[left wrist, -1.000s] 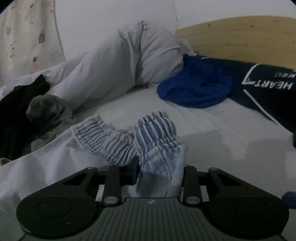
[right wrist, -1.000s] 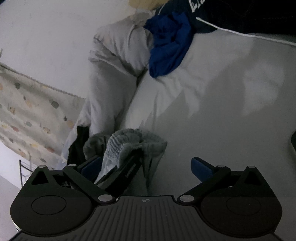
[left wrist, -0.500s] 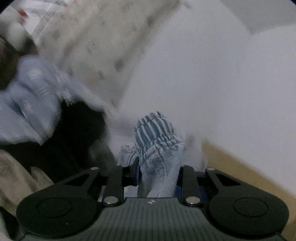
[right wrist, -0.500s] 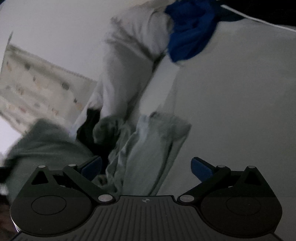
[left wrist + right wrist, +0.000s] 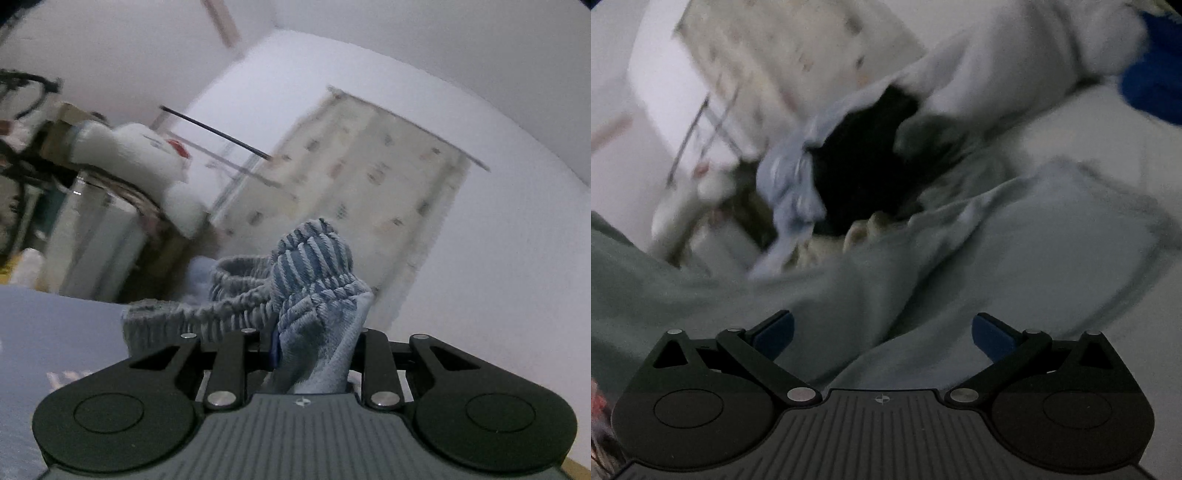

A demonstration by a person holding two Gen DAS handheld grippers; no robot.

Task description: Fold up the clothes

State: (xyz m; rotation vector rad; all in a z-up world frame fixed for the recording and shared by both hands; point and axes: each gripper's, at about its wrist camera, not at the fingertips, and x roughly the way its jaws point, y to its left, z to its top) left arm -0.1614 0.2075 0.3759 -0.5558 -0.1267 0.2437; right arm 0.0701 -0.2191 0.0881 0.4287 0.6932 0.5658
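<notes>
left gripper point(image 5: 314, 354): clamped on elasticated waistband of blue-striped cotton shorts point(image 5: 317, 273), centre frame, now lifted off bed | right gripper point(image 5: 882, 332): jaws apart, waistband released since a second ago | pale shorts fabric point(image 5: 1015, 236) spread mid-frame | garment being shaken out for folding

Grey-green cloth point(image 5: 1015, 240) spread btwn right fingers point(image 5: 991, 334); black garment point(image 5: 864, 166) beyond.

The bed point(image 5: 1052, 140) is carrying a pale grey-green garment point(image 5: 1015, 240) at centre, a black garment point(image 5: 864, 166) at 11 o'clock and a blue garment point(image 5: 1152, 88) at 2 o'clock.
</notes>
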